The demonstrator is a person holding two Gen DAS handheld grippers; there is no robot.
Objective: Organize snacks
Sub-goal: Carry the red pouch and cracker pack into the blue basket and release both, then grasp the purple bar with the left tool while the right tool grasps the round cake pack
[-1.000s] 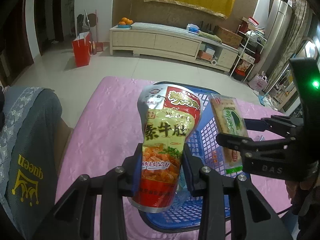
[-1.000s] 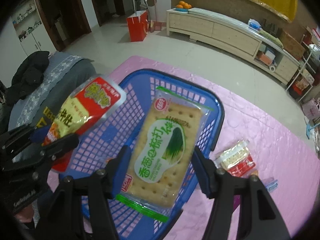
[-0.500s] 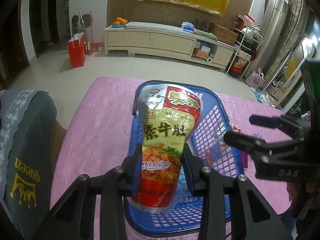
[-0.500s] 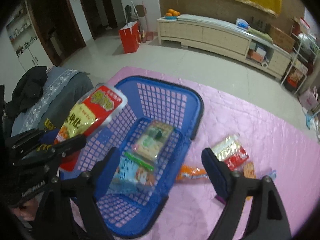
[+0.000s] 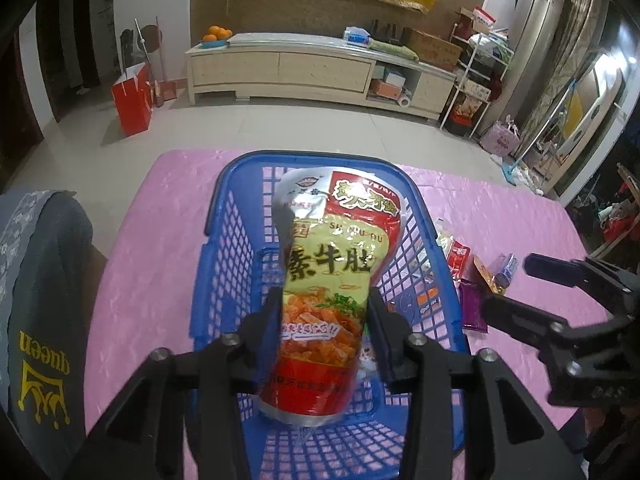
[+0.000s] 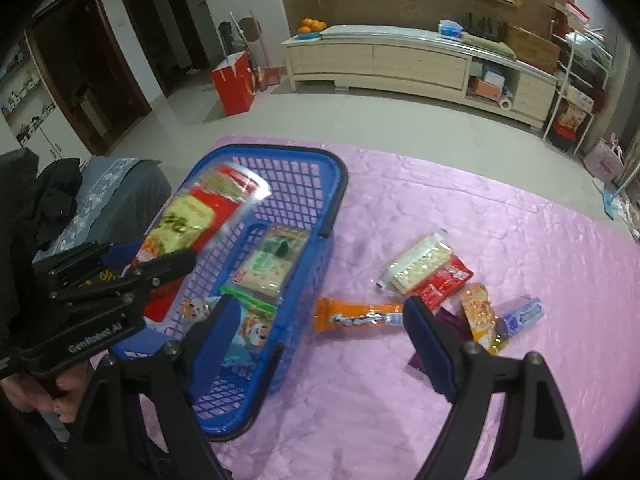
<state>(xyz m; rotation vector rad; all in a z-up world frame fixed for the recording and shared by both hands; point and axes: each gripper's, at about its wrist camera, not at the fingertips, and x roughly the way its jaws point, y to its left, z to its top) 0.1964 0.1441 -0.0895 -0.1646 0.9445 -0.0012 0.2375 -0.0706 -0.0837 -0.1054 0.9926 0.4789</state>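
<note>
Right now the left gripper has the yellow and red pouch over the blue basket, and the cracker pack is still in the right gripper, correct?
Not quite. The right gripper is empty, jaws wide apart; the cracker pack lies inside the blue basket, as the right wrist view shows. The yellow and red pouch is indeed between the left gripper's opening jaws, over the basket.

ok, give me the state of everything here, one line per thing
Left tongs: opening, snack bag between them, over the basket.
Snack bag: upright.
Right tongs: open, empty.
Basket: holds a cracker pack.
Orange snack bar: lying on the pink cloth, outside the basket.
</note>
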